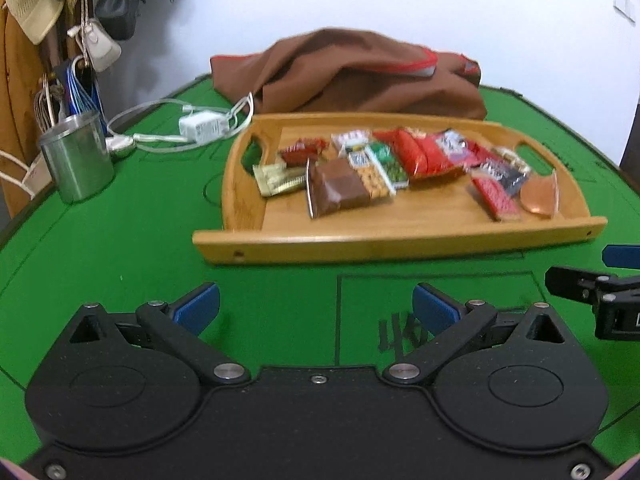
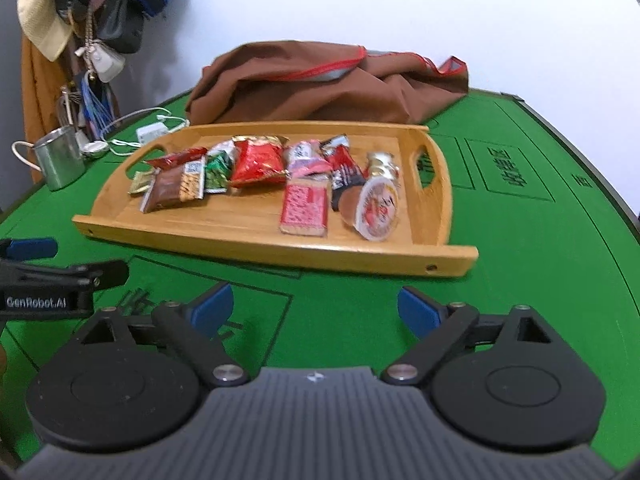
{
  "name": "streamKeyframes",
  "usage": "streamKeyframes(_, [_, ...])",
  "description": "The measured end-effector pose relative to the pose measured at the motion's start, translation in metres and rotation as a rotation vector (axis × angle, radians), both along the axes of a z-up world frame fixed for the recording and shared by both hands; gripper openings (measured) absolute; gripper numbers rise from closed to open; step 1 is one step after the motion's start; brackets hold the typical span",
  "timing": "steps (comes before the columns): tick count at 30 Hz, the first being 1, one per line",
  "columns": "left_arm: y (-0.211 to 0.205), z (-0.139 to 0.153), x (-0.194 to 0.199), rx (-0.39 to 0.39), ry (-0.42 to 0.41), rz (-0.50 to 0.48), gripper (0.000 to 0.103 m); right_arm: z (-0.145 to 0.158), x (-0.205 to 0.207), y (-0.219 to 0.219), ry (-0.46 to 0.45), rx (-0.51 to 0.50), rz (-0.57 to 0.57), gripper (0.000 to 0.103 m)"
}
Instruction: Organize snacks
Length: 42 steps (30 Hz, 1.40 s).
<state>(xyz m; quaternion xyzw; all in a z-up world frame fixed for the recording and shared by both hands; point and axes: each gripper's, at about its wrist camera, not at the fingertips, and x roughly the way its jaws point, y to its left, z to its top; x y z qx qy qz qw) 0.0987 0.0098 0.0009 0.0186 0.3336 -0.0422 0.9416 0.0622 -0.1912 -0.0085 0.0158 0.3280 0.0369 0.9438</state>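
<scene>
The wooden tray [image 1: 384,240] of snack packets [image 1: 404,164] lies lengthwise across mid-frame, above both empty, spread hand-held grippers: left [image 1: 316,310], right [image 2: 316,308].

Both wrist views low over green table [image 1: 120,208], facing wall; share nearby wooden tray [image 1: 400,240], brown bag [image 2: 320,80].

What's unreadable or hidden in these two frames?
- Snack wrapper labels: motion blur, both views.
- Contents of the brown bag: fabric covers them.
- Right tongs in left wrist view: cut off by the frame edge.
- Tray floor under the snack pile: covered by packets.
</scene>
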Motion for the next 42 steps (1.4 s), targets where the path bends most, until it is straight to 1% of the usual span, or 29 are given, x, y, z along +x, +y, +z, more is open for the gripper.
streamKeyframes(5, [0.001, -0.008, 0.002, -0.011, 0.035, 0.006, 0.103, -0.009, -0.001, 0.003, 0.011, -0.014, -0.005, 0.101])
streamKeyframes(9, [0.001, -0.008, 0.003, -0.017, 0.042, 0.006, 0.103, -0.014, 0.001, 0.007, 0.021, -0.012, -0.005, 0.102])
streamKeyframes(14, [-0.001, -0.012, 0.008, -0.01, 0.083, 0.012, 0.103, -0.017, 0.004, 0.009, 0.034, -0.023, -0.026, 0.103])
streamKeyframes(22, [-0.003, -0.013, 0.008, -0.001, 0.085, 0.014, 0.103, -0.02, 0.009, 0.013, 0.05, -0.06, -0.05, 0.103])
streamKeyframes(42, [-0.003, -0.013, 0.008, -0.002, 0.086, 0.014, 0.103, -0.021, 0.01, 0.015, 0.048, -0.065, -0.071, 0.103])
